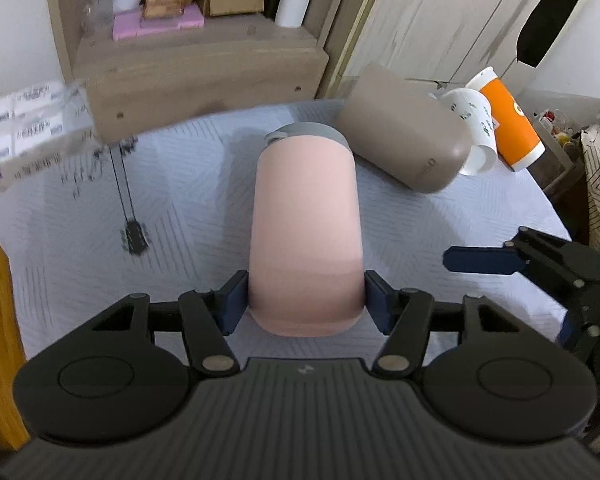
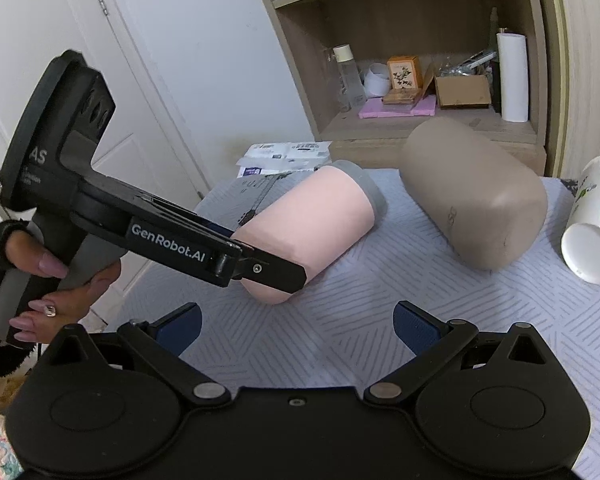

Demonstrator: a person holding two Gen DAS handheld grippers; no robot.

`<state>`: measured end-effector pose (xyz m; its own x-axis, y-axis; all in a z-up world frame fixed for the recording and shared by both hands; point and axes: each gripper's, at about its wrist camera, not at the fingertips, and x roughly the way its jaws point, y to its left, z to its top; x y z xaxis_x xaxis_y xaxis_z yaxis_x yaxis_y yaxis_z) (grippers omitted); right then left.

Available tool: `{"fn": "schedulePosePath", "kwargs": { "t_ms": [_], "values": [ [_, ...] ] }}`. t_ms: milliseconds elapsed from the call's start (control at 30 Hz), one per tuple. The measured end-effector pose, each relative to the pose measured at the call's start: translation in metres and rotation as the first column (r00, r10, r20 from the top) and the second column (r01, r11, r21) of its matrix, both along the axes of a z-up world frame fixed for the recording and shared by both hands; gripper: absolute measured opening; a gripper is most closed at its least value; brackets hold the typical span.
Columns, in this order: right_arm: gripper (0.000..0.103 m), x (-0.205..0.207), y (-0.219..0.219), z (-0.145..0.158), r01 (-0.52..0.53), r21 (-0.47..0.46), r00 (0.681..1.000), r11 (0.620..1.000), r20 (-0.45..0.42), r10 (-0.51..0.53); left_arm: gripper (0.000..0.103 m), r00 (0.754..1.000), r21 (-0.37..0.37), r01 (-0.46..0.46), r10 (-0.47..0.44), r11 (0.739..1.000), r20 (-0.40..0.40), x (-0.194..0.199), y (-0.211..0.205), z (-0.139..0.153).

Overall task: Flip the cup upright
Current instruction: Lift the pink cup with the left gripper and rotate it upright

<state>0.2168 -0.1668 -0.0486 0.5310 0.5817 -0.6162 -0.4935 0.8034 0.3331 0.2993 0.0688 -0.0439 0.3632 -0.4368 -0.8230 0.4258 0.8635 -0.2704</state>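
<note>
A pink cup [image 1: 306,216] with a grey lid end lies on its side on the pale quilted table [image 1: 188,200], its base toward me. My left gripper [image 1: 306,300] is shut on the pink cup near its base, one pad on each side. In the right wrist view the pink cup [image 2: 320,216] is held by the left gripper [image 2: 260,268] and tilts up at its base. My right gripper [image 2: 296,328] is open and empty, low over the table in front of the cup; it also shows in the left wrist view [image 1: 500,260].
A taupe cup [image 1: 404,140] lies on its side behind the pink one. A white patterned paper cup [image 1: 474,132] and an orange cup [image 1: 512,120] lie tipped at the far right. A wooden shelf unit [image 1: 204,60] stands behind the table. Papers [image 1: 24,120] lie at far left.
</note>
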Motion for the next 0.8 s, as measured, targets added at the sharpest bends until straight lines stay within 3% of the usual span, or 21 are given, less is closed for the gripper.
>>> {"fn": "schedulePosePath", "kwargs": {
  "t_ms": [133,333,800],
  "values": [
    [0.103,-0.007,-0.001,-0.003,-0.022,0.019,1.0,1.0,-0.02,0.022,0.06,0.998,-0.016,-0.016,0.015,1.0,-0.058,-0.01,-0.007,0.0],
    [0.103,-0.035,-0.019,-0.012,-0.038,0.12,0.993,0.992,-0.102,0.051,0.06,0.99,-0.056,0.016,-0.024,0.998,-0.14,-0.039,-0.022,0.0],
    [0.103,-0.058,-0.044,-0.01,-0.018,0.109,0.997,0.994,-0.079,0.027,0.06,0.958,-0.106,0.044,-0.072,0.993,-0.277,-0.081,-0.068,-0.01]
  ]
}}
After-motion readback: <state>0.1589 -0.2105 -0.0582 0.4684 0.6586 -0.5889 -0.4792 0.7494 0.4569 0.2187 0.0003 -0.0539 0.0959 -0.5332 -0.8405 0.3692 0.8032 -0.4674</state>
